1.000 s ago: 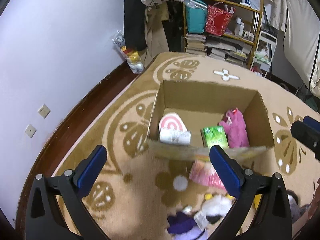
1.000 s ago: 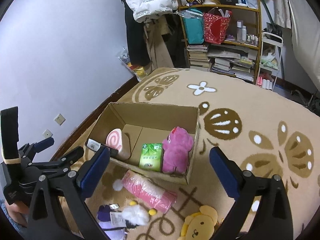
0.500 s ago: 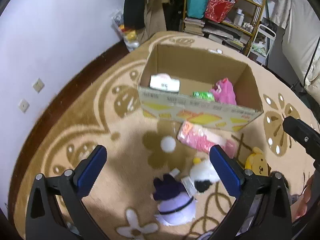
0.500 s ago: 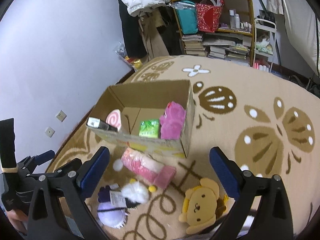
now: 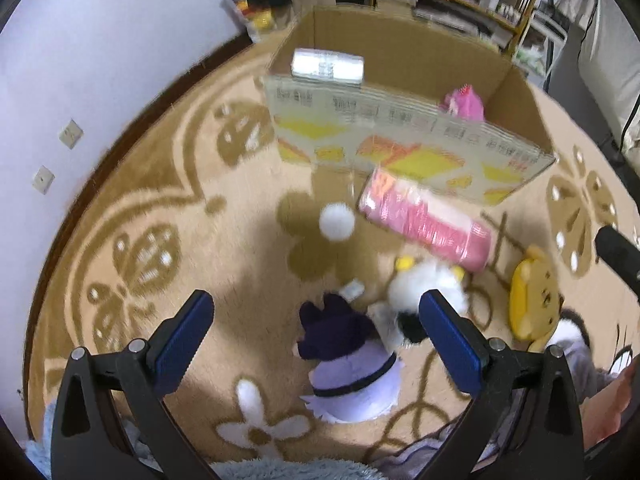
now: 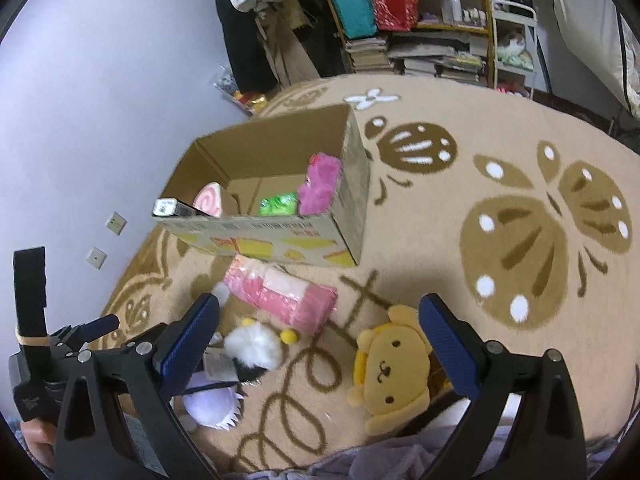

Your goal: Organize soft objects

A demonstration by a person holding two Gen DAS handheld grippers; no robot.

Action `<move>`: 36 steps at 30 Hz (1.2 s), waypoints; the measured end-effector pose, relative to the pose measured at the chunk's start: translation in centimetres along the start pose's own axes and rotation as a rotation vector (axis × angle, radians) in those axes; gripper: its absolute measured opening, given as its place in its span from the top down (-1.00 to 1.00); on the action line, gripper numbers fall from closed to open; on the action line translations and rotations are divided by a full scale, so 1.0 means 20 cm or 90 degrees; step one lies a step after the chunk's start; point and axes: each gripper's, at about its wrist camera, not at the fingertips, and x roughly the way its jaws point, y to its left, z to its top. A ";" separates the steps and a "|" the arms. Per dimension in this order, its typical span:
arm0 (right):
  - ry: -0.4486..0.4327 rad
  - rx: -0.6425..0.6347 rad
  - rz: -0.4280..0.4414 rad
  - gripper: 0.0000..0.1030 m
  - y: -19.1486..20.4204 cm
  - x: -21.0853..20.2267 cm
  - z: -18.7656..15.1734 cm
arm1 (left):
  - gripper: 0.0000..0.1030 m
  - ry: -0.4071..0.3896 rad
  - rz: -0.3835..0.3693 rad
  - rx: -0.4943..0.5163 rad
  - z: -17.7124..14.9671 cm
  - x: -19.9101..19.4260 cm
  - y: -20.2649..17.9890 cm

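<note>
A cardboard box (image 5: 400, 136) (image 6: 348, 216) stands on the rug and holds a pink plush (image 6: 318, 182), a green pack (image 6: 276, 205) and a swirl cushion (image 6: 209, 202). On the rug in front lie a pink wrapped pack (image 5: 426, 222) (image 6: 280, 294), a purple plush (image 5: 348, 364) (image 6: 210, 400), a white fluffy plush (image 5: 424, 288) (image 6: 254, 348) and a yellow dog plush (image 5: 534, 304) (image 6: 390, 372). My left gripper (image 5: 316, 344) is open and empty over the purple plush. My right gripper (image 6: 320, 340) is open and empty above the toys.
A beige patterned rug (image 6: 512, 232) covers the floor. A lilac wall with sockets (image 5: 70, 134) is on the left. A cluttered shelf (image 6: 416, 28) with books and bags stands at the back. The left gripper shows in the right wrist view (image 6: 60, 344).
Both grippers have drawn back from the box and lowered toward the toys on the rug. The left one now looks down at the purple plush. Both stay open.
</note>
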 end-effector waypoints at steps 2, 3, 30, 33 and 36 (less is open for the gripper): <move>0.014 0.012 -0.004 -1.00 -0.02 0.03 -0.01 | -0.97 0.019 -0.002 -0.008 -0.01 0.04 0.01; 0.020 0.018 -0.004 -1.00 -0.03 0.04 -0.01 | -0.97 0.022 -0.001 -0.008 -0.01 0.04 0.01; 0.159 0.116 -0.054 -0.63 -0.22 0.37 -0.10 | -0.95 0.156 -0.003 -0.046 -0.02 0.31 0.06; 0.164 0.117 -0.057 -0.63 -0.22 0.38 -0.11 | -0.95 0.166 -0.006 -0.049 -0.02 0.34 0.08; 0.164 0.124 -0.060 -0.64 -0.23 0.39 -0.11 | -0.95 0.176 -0.019 -0.063 -0.03 0.38 0.08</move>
